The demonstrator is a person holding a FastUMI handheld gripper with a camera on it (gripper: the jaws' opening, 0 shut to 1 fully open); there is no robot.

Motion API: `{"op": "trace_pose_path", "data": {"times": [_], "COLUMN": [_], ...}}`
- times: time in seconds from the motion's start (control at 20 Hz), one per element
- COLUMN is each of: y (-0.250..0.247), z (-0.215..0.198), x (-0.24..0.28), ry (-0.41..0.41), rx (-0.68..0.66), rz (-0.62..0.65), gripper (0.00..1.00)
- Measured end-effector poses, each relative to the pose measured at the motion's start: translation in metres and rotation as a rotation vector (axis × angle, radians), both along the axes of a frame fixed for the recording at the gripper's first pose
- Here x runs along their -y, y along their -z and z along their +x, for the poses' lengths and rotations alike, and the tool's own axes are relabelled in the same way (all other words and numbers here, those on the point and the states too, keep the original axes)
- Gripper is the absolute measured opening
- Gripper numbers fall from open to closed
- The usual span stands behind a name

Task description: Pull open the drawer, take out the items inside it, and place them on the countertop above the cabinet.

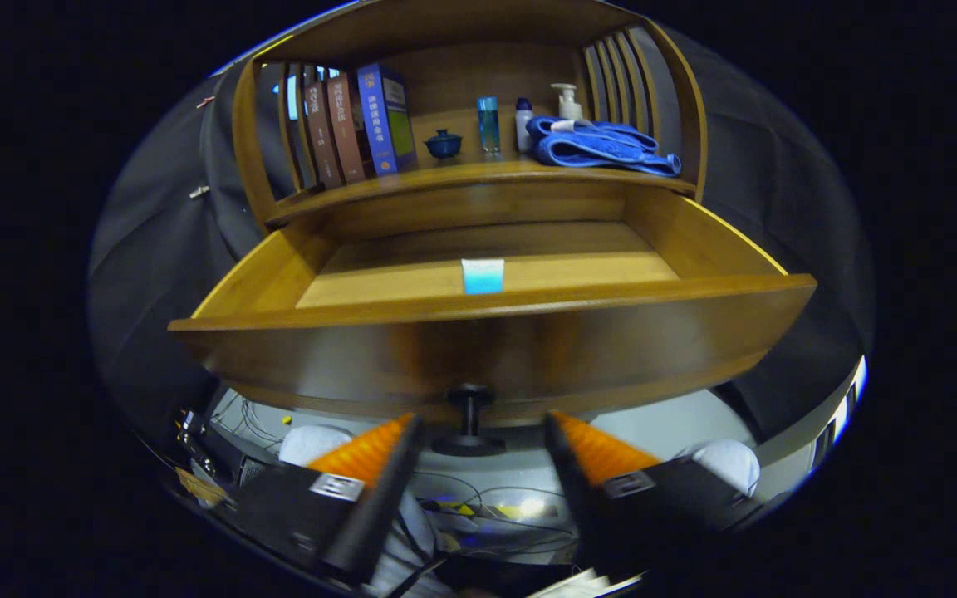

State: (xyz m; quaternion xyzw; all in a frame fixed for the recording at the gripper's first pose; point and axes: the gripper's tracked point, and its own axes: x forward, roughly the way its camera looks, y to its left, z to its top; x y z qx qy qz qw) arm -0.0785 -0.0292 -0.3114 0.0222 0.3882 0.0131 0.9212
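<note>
My gripper (483,436) is spread open, holding nothing, its fingers either side of the dark knob (468,407) on the pulled-out wooden drawer (495,340). Inside the drawer stands one small blue-and-white container (483,276), beyond the knob.

Partly hidden drawer contents

The wooden drawer's front panel (495,353) hides the base of the small pale-blue translucent container (483,275) beyond the gripper (483,432); the book spines' (379,116) lettering is too small to read, and the black knob (468,419) is blurred.
</note>
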Motion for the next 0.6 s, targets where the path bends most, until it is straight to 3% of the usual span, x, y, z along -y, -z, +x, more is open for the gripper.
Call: {"op": "trace_pose_path", "data": {"times": [0.1, 0.4, 0.6], "y": [-0.015, -0.094, -0.115], "z": [-0.001, 0.017, 0.069], "x": [0.005, -0.002, -0.011], "ry": [0.014, 0.004, 0.0], "rx": [0.04, 0.183, 0.166], "rz": [-0.016, -0.024, 0.028], "gripper": [0.99, 1.0, 1.0]}}
